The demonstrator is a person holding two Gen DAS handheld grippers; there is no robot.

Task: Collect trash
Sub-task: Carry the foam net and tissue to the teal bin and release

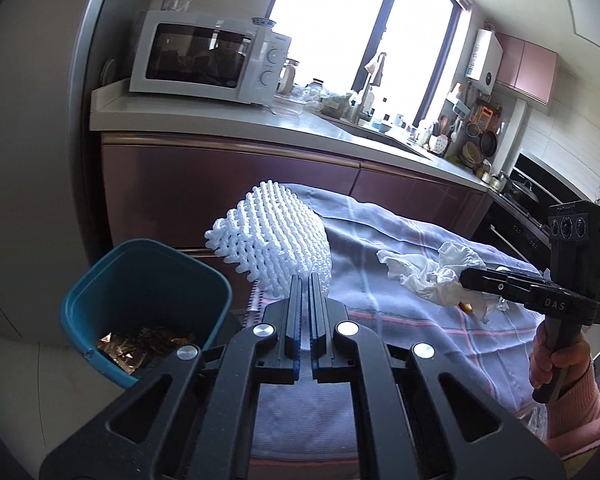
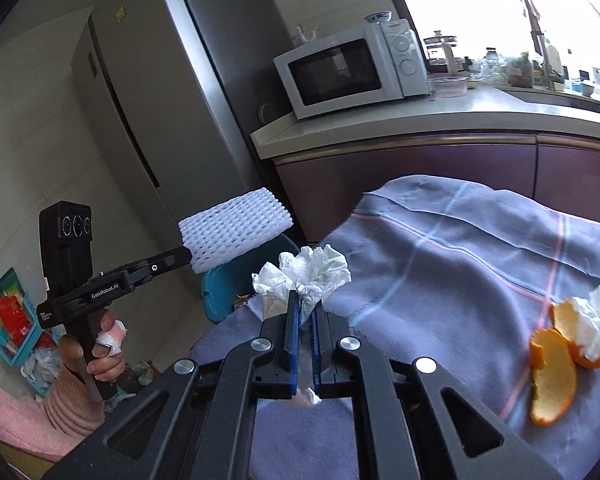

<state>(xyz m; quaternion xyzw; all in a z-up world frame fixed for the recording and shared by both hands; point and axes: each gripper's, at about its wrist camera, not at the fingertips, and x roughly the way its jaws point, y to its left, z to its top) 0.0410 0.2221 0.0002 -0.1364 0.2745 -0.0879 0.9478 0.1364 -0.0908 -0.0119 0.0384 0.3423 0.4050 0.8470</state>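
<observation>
Carrying step: left gripper (image 1: 305,280) clamps foam net (image 1: 272,236), right gripper (image 2: 306,300) clamps tissue (image 2: 312,270); next, release over bin (image 1: 140,276) (off table's left edge).

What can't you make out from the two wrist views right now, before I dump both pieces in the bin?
- Blue bin: in the right wrist view, mostly hidden behind the foam net and the tissue.
- Bin contents: left wrist view, dark and partly covered by the left gripper; not identifiable.
- Orange peels: left wrist view shows only a sliver behind the right gripper.
- Cloth: its near edge is hidden by both grippers' frames.
</observation>
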